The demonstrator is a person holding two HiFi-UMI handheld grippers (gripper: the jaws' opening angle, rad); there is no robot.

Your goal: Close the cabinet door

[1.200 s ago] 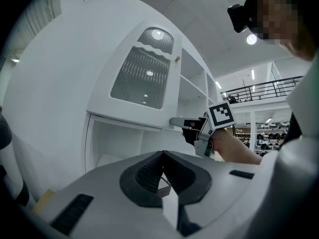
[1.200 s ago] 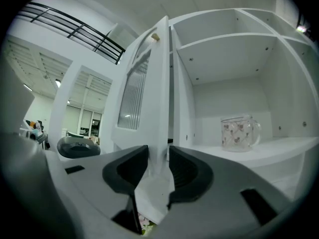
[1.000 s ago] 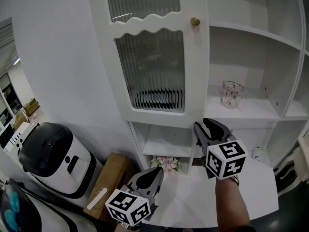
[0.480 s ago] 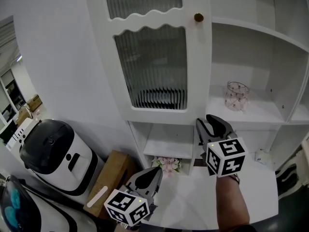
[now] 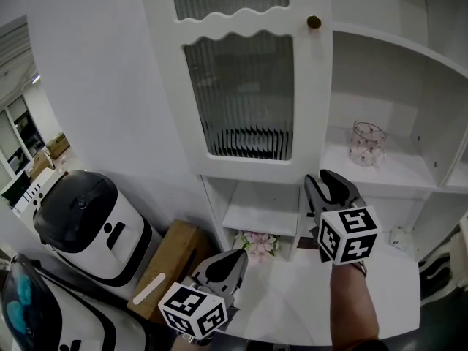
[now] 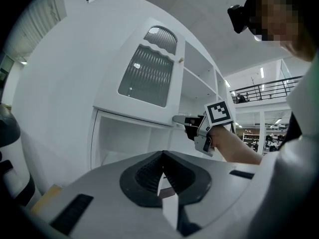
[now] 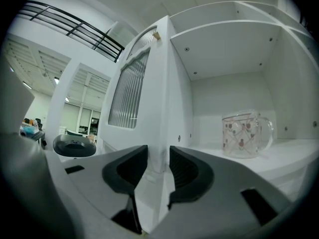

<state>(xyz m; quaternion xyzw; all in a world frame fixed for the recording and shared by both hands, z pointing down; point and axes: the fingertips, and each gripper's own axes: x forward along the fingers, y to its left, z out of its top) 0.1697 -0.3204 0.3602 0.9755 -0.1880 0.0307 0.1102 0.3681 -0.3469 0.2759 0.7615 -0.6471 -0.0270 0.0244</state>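
Observation:
The white cabinet door [image 5: 245, 86] with ribbed glass and a brass knob [image 5: 314, 22] stands swung out from the shelves. My right gripper [image 5: 325, 181] is at the door's lower free corner. In the right gripper view the door [image 7: 149, 98] runs edge-on between the jaws, and the right gripper [image 7: 158, 158] is shut on that edge. My left gripper [image 5: 232, 258] hangs low and left of it, shut with nothing in it. The left gripper view shows the left gripper [image 6: 162, 158], the door [image 6: 144, 78] and the right gripper [image 6: 182, 119] at its corner.
A flowered glass mug [image 5: 367, 143] stands on the open shelf behind the door. Pink flowers [image 5: 256, 241] sit in the low compartment. A black-topped white appliance [image 5: 84, 221] and a cardboard box [image 5: 172, 258] stand at the left. A white counter [image 5: 307, 298] lies below.
The head camera has drifted, so everything sits a little further right. The right gripper has stayed at the door's lower corner and risen slightly. The left gripper has barely moved.

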